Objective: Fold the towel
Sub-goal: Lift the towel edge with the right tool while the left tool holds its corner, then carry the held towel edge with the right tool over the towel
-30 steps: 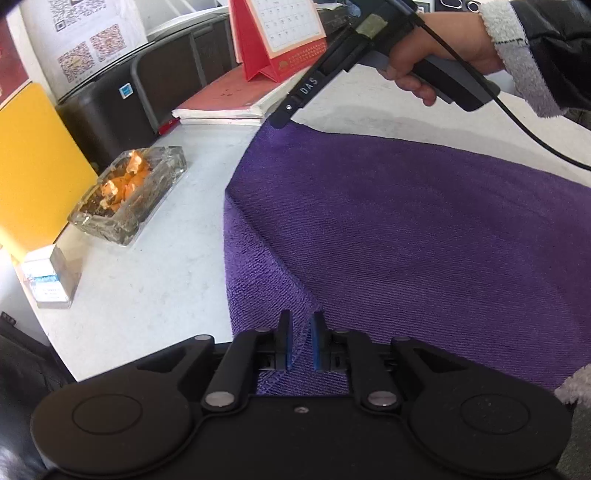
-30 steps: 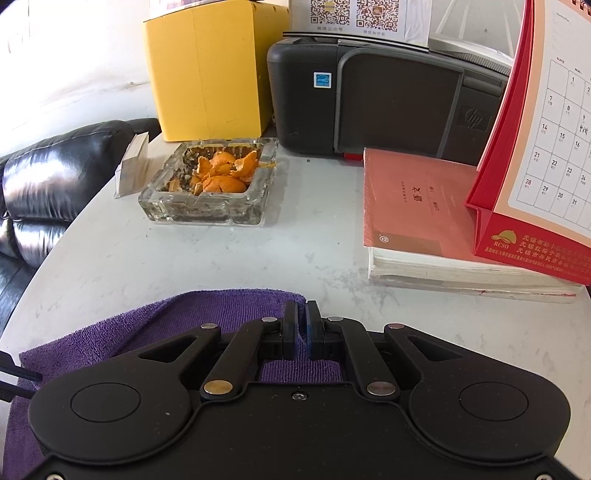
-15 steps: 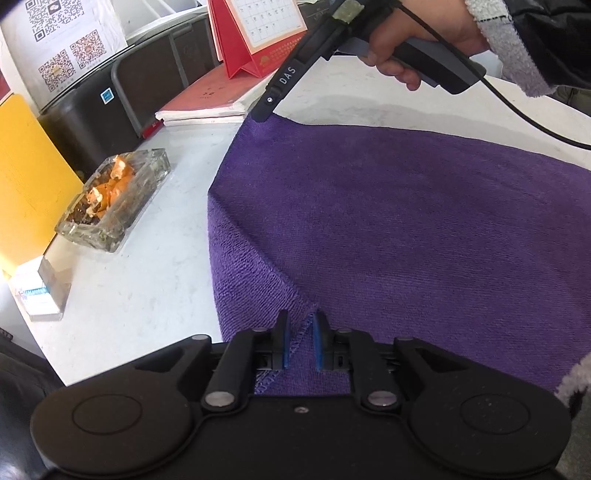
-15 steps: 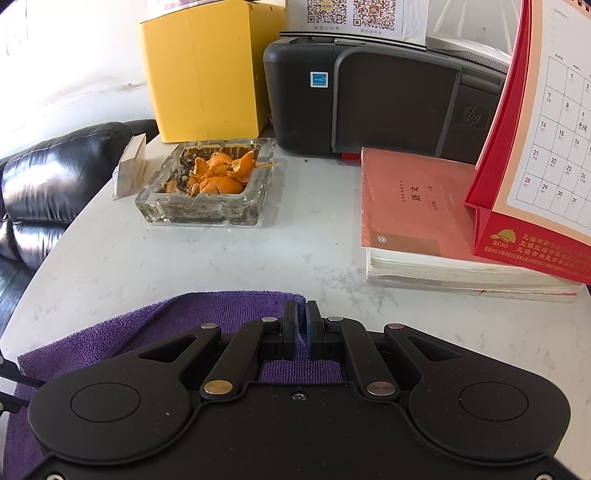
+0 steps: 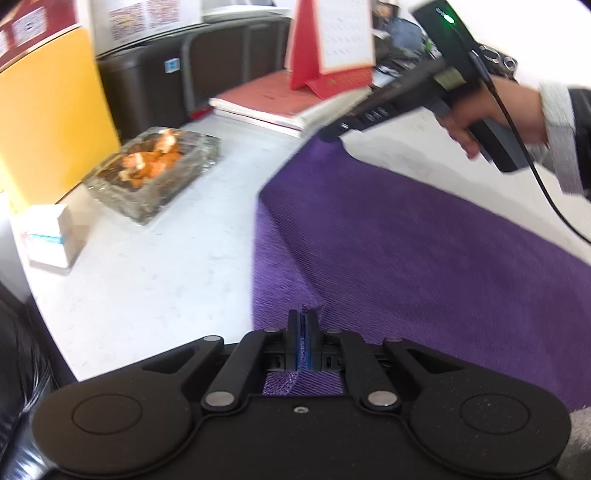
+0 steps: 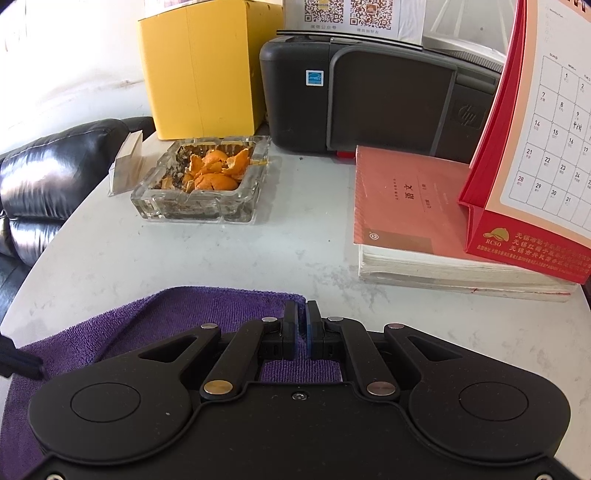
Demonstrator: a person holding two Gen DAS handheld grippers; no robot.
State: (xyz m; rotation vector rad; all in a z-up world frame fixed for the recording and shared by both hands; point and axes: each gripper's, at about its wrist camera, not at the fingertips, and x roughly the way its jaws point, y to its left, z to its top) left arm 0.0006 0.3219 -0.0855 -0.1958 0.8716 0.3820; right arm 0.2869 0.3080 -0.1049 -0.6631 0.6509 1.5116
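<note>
A near corner of the purple towel point(image 5: 406, 258) has just been pinched shut in the left gripper point(image 5: 303, 332); the far corner, ahead and right, is clamped by the right gripper point(image 6: 300, 321). Both corners are judged ready to be lifted and carried across together.

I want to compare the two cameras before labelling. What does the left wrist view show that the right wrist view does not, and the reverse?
Only the left wrist view shows the person's hand holding the right gripper from outside, pinching a far corner of the purple towel, and the left gripper shut on a near corner. Only the right wrist view shows readable calendar dates and the QR code sheet. Both show the towel, the glass ashtray with orange peel, the yellow box, the black printer and the red book.
</note>
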